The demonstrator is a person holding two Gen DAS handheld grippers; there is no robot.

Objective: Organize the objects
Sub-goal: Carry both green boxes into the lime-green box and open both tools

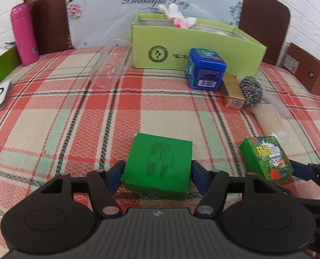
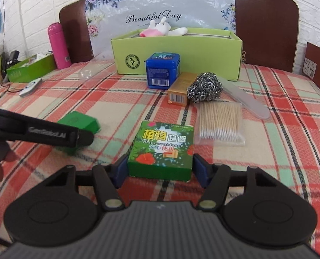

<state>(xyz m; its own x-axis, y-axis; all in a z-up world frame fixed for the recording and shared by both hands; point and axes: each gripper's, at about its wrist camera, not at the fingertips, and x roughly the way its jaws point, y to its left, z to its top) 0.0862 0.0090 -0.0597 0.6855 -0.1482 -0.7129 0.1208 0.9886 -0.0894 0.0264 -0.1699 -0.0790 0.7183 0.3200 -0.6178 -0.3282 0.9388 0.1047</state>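
A plain green box (image 1: 157, 164) sits between the blue pads of my left gripper (image 1: 155, 172), which press on both its sides. It lies on the plaid cloth (image 1: 73, 118). My right gripper (image 2: 160, 170) is shut on a green box with a floral print (image 2: 164, 146), also low over the cloth. That floral box (image 1: 265, 157) shows to the right in the left wrist view. In the right wrist view the plain green box (image 2: 82, 120) lies at the left, partly behind my left gripper's black body.
An open yellow-green box (image 2: 203, 49) with a plush toy (image 2: 160, 29) stands at the back. Before it lie a blue box (image 2: 162, 71), a gold box (image 2: 179, 90), a steel scourer (image 2: 205, 87) and cotton swabs (image 2: 218, 120). A clear bottle (image 1: 110, 64) and a pink flask (image 1: 23, 34) are left.
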